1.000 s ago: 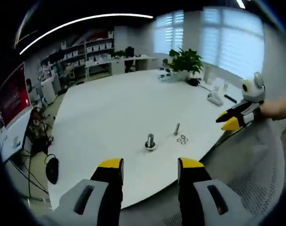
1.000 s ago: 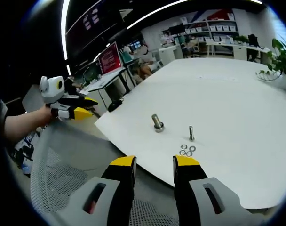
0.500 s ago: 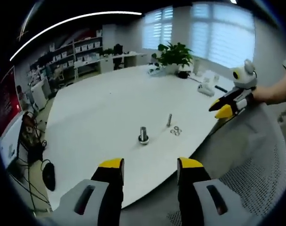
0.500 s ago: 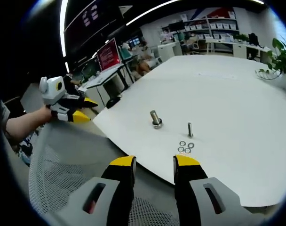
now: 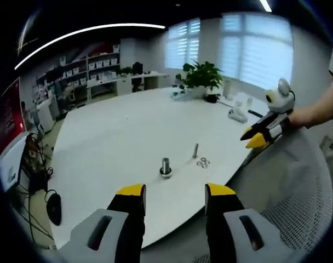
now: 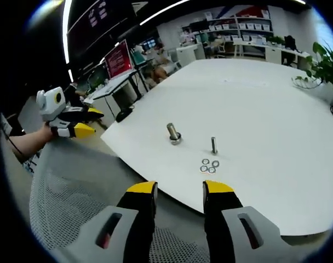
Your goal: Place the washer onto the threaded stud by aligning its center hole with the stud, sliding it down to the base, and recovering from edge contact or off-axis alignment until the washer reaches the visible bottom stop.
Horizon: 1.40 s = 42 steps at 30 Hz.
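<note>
Nothing picked yet. Both claws empty, well back from the white table [image 6: 254, 98]. Right gripper [image 6: 179, 189] jaws wide; left gripper [image 5: 173, 192] jaws wide too.

Washers [image 6: 208, 166]: small cluster on the table, at 12 o'clock in the right gripper view, just below the thin threaded stud [image 6: 213, 145]. A thicker bolt on a base [image 6: 173, 133] stands near, at 11 o'clock of the cluster.

My call: approach low, narrow the jaws, pinch one washer by its rim, not the cluster. Keep it flat over the stud.

In the way: mesh chair back [image 6: 73, 203] between grippers and table edge. Potted plant [image 5: 202, 76] sits far side, no issue.
</note>
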Each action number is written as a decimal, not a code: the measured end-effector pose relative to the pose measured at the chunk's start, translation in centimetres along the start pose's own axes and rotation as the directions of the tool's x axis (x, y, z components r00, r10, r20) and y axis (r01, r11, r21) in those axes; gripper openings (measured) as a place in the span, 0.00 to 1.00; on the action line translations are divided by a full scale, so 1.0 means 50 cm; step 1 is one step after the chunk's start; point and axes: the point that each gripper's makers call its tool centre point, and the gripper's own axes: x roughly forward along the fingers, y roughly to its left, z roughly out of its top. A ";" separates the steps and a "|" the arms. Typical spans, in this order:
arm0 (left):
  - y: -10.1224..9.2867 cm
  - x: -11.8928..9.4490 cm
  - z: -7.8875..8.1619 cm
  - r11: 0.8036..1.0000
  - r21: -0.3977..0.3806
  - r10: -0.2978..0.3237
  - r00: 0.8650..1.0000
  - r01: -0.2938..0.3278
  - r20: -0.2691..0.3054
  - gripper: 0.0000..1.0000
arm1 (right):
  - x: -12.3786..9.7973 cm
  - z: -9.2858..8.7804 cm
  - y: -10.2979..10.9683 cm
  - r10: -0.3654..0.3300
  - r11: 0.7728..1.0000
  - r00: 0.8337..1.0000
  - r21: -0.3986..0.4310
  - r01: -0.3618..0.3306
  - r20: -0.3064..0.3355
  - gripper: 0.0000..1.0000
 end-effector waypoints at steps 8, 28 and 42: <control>-0.011 -0.002 0.011 0.999 -0.019 -0.038 0.999 0.039 0.031 0.40 | -0.002 0.002 -0.011 -0.029 1.000 1.000 0.001 0.029 0.005 0.36; -0.002 -0.004 0.006 0.999 -0.028 -0.035 0.999 0.035 0.029 0.39 | 0.062 -0.088 -0.022 -0.067 0.961 0.910 -0.272 -0.052 -0.410 0.34; 0.006 0.000 -0.010 1.000 -0.012 -0.007 1.000 0.006 -0.010 0.39 | 0.234 -0.059 -0.120 -0.142 0.971 0.906 -0.232 0.050 -0.399 0.24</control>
